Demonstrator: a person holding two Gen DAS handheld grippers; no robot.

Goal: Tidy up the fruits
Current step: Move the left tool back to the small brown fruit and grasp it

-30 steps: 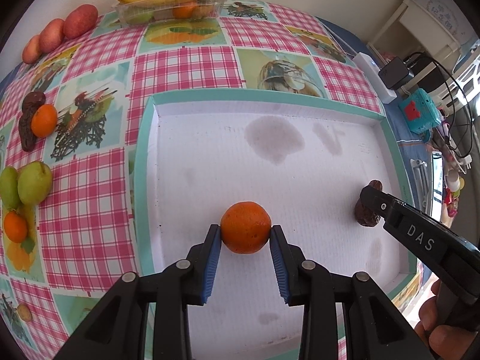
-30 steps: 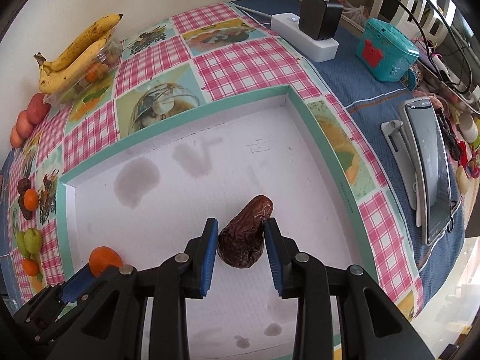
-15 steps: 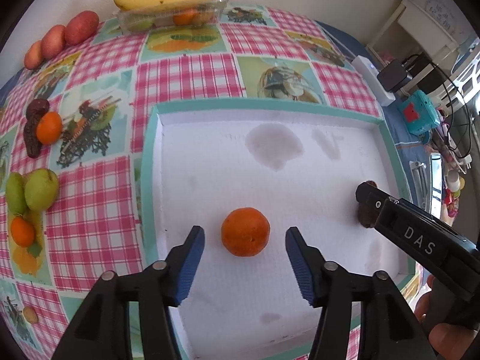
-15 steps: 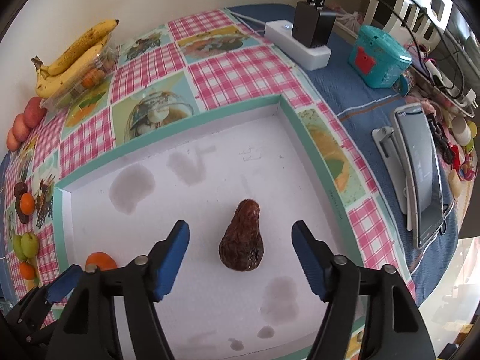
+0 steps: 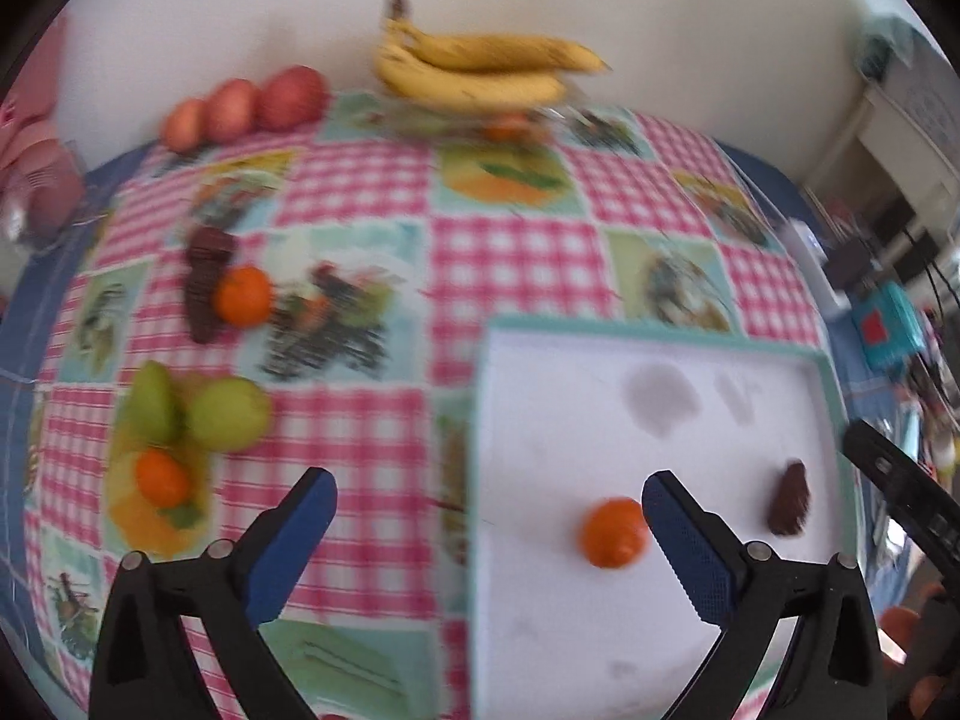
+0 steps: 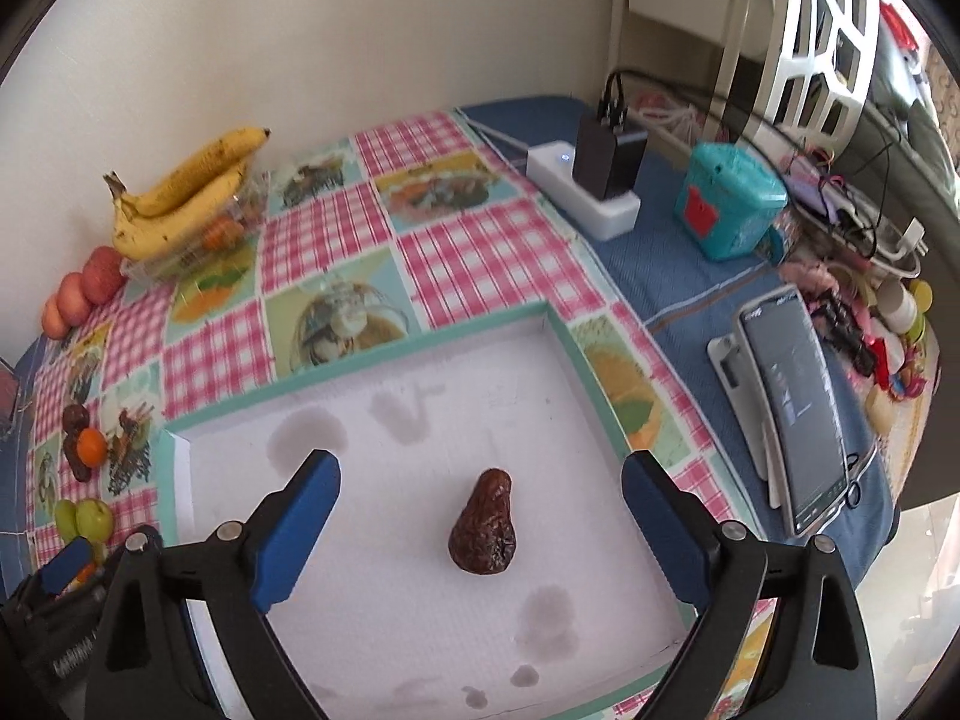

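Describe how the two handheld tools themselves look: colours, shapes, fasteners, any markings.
Both match. The left tool and right tool are black plastic clamps with two angular fingers, each tipped by a blue ribbed pad and fixed with silver round-head screws. White lettering on the left tool's body is too blurred to read.

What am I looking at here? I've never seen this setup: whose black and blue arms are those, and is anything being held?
No robot: a person holds a pair of tongs in each hand, each with a fisheye camera looking along its fingers. The left tongs and the right tongs are both open and empty. In the white tray lie an orange and a wrinkled dark brown fruit. On the checked tablecloth outside it are bananas, red apples, green pears and more oranges.
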